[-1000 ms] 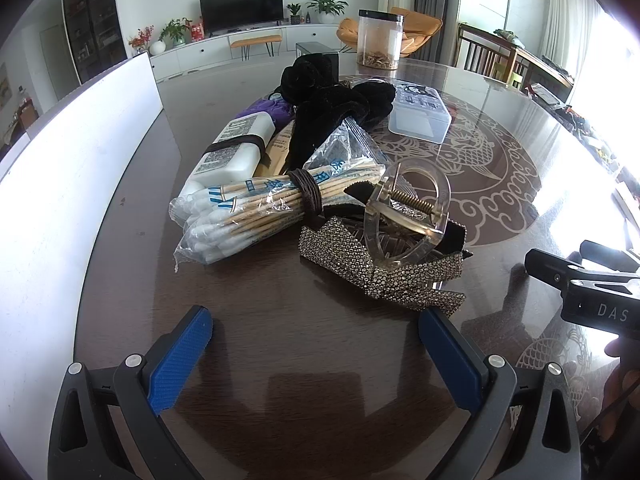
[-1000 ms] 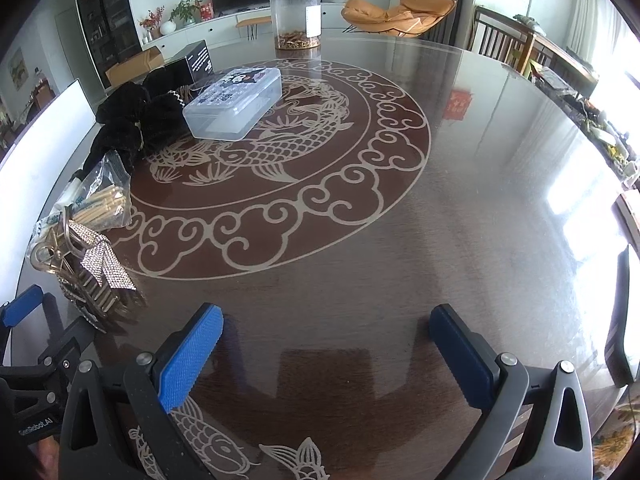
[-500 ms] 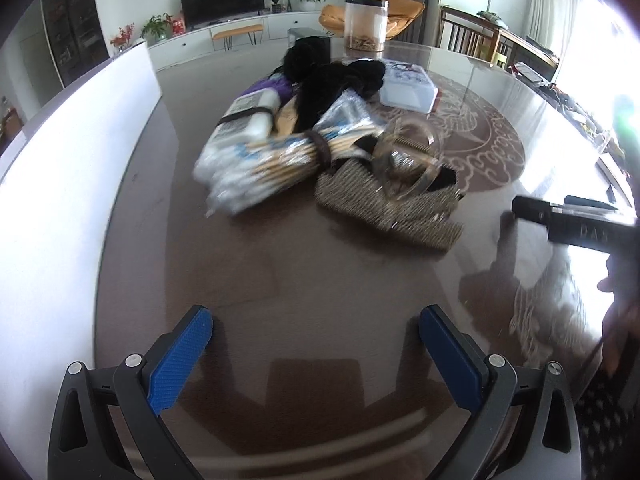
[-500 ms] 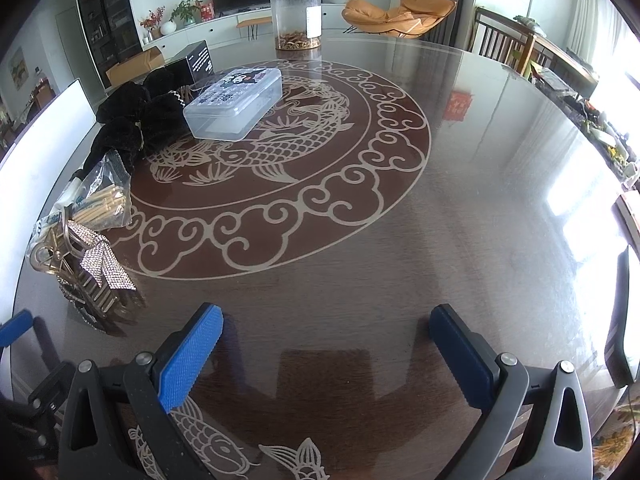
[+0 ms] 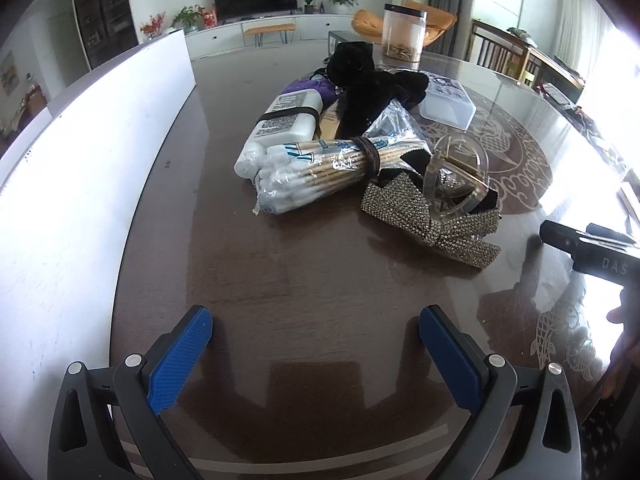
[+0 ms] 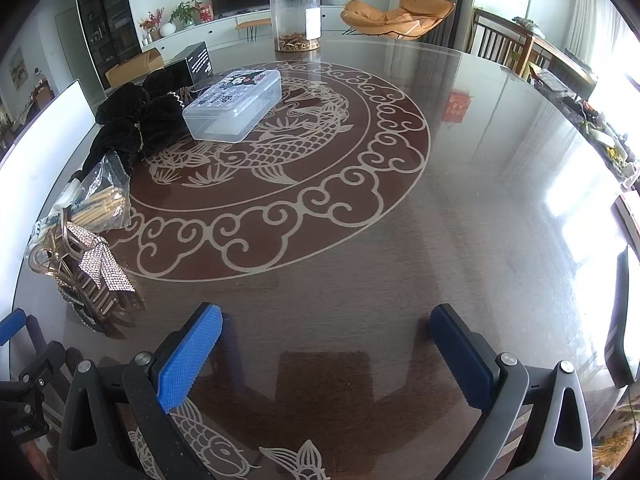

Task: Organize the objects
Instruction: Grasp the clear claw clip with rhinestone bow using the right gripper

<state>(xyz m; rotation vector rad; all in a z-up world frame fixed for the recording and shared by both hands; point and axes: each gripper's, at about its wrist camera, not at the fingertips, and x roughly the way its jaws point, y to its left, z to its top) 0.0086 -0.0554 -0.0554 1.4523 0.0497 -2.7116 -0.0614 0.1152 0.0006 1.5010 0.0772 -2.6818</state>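
On the table [image 5: 280,280] ahead, your left gripper [image 5: 316,354] and right gripper [image 6: 326,354] gape wide and empty, squared up because the cotton swabs [image 5: 320,164], rhinestone bow [image 5: 432,216] and clear hair claw [image 5: 456,184] lie heaped near the plastic box [image 6: 234,106].

Dark glossy surface [image 6: 460,220] with pale fish-and-cloud inlay. Resting on it: swab bundle [image 5: 320,172], white bottle [image 5: 282,124], rhinestone bow [image 5: 432,216], black fabric [image 6: 132,128], clear lidded box [image 6: 234,106], clear jar [image 6: 296,20]
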